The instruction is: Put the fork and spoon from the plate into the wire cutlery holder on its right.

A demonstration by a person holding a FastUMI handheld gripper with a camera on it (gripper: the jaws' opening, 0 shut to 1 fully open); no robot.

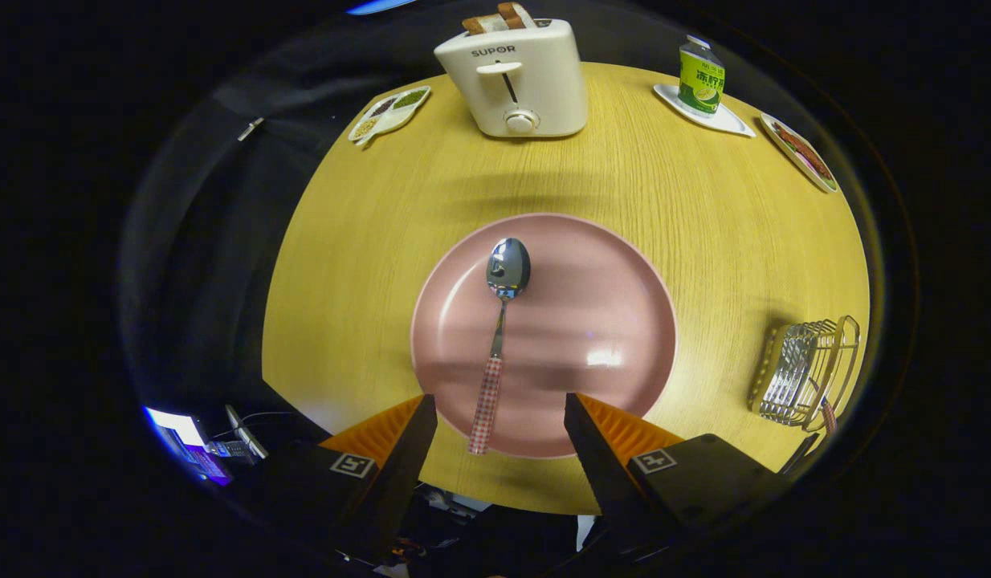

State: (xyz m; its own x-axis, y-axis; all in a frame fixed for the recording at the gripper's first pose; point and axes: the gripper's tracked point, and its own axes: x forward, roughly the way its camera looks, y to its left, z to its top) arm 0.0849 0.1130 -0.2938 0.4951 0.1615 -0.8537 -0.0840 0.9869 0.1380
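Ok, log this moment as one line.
hand-held gripper: open, above spoon handle | spoon: on plate | holder: right of plate, a checked handle inside

The gripper (500, 413) is spread wide above the spoon (499, 337) on the pink plate (592, 337); the wire cutlery holder (805, 371) stands right.

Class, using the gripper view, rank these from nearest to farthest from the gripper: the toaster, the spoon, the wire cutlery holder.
The gripper is open.
1. Spoon: on the pink plate, its handle end lying between the fingers.
2. Wire cutlery holder: off to the right of the plate.
3. Toaster: far side of the table, beyond the plate.
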